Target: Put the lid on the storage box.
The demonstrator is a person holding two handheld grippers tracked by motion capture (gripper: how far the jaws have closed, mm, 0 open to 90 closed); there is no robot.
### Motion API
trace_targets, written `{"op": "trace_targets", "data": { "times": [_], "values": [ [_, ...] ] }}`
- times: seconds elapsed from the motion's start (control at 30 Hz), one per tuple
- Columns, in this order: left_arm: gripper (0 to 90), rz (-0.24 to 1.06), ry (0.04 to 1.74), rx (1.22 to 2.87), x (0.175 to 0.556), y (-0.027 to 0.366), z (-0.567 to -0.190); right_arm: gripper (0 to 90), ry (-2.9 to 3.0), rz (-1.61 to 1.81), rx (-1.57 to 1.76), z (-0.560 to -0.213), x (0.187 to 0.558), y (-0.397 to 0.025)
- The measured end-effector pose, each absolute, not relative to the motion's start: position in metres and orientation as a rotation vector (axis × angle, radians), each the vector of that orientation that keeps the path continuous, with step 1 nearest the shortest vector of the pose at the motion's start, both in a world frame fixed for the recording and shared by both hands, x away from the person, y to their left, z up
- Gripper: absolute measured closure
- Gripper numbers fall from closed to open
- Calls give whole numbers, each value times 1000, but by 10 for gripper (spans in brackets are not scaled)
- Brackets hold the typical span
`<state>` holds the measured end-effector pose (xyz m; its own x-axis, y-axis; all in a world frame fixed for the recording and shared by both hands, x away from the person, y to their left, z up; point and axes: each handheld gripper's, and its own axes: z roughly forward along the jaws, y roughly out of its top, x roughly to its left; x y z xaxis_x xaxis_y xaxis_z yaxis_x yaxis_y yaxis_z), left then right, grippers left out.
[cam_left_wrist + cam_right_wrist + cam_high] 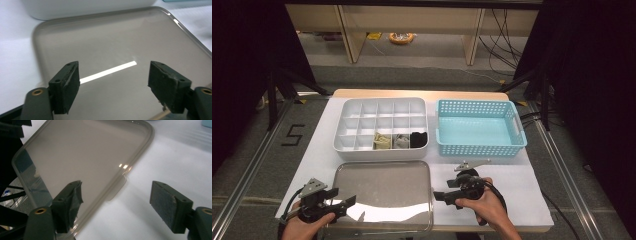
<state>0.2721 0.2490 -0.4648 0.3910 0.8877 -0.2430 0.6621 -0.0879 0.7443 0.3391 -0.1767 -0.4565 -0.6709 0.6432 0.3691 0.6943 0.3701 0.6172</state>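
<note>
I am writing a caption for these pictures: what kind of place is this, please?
Probably a lab or recording workspace, not a home. A white-covered table stands between dark curtains, loose cables run over the grey floor, and a "5" is taped on the floor beside the table.

Divided organizer [382, 122] sits upper centre-left on the counter [517, 180], basket [479, 127] right beside it. Tray [382, 192] lies below the organizer, lower centre. Left tool [343, 204] at tray's lower-left edge, right tool [443, 196] just right of tray.

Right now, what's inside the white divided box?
The white divided box holds three small items in its front row: an olive one, a grey one, a black one. Other compartments look empty; what the items are can't be told.
</note>
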Motion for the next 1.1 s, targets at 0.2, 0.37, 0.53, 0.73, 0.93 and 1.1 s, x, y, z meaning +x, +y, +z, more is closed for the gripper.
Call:
{"op": "trace_targets", "data": {
  "times": [0.2,0.37,0.53,0.73,0.93,1.1],
  "values": [
    [306,325,1408,1792,278,273,-465,251,-2503,-1197,-1274,-458,333,-175],
    [352,320,1451,1854,280,291,-472,252,-2523,-1193,-1257,-461,331,-173],
    [458,290,1484,1879,283,304,-478,254,-2537,-1187,-1250,-463,331,-172],
    [575,209,1493,1894,288,310,-483,259,-2523,-1172,-1255,-463,330,-171],
    [679,141,1500,1867,293,313,-489,265,-2527,-1182,-1246,-465,332,-171],
    [686,114,1512,1827,293,315,-490,280,-2482,-1171,-1303,-467,333,-170]
  ]
}}
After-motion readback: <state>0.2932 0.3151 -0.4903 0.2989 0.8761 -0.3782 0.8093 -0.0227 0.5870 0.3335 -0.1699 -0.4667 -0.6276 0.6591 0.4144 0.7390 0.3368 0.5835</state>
